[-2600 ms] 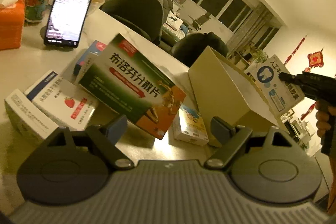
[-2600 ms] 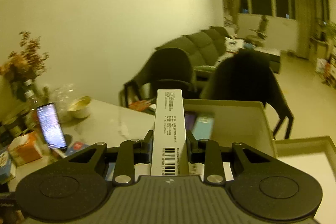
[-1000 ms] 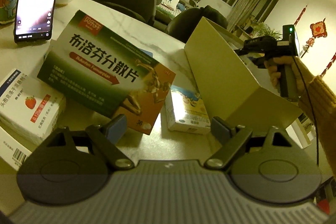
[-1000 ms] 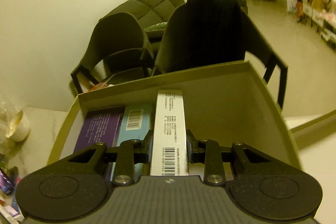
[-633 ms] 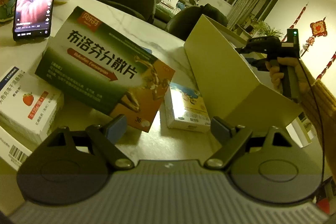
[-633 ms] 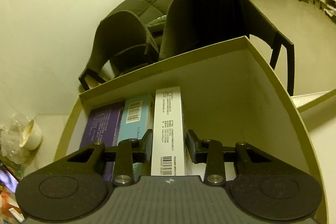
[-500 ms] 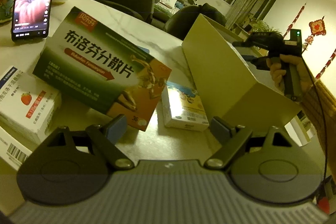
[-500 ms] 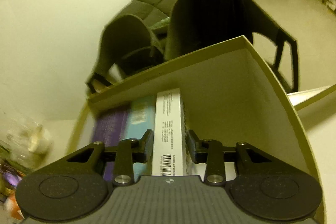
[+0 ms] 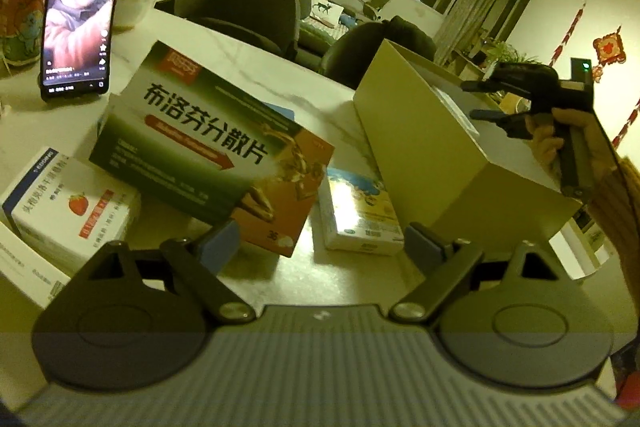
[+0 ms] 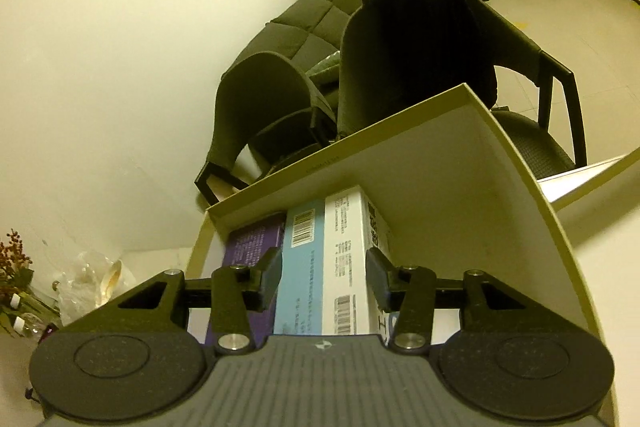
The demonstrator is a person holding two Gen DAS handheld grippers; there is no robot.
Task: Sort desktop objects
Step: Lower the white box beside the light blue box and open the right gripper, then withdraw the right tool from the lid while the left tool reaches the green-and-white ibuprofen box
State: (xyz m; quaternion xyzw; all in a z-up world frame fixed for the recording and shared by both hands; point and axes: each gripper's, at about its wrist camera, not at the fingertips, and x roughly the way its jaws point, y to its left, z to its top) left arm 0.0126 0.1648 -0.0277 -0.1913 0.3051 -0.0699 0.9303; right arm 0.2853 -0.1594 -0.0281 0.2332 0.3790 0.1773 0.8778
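Observation:
In the right wrist view my right gripper is open above the beige carton. Its pads stand apart on either side of a white box, not touching it. The white box stands on edge inside the carton, against a light-blue box and a purple box. My left gripper is open and holds nothing, low over the table. Ahead of it lie a large green and orange medicine box, a small yellow and blue box and a white strawberry box. The carton is to the right.
A lit phone stands at the back left, with a bowl and a red bottle near it. A hand holds the right gripper over the carton. Dark chairs stand behind the table edge.
My right gripper has opened and let go of the white box, which now stands in the carton beside the light-blue box. The left gripper has hardly moved.

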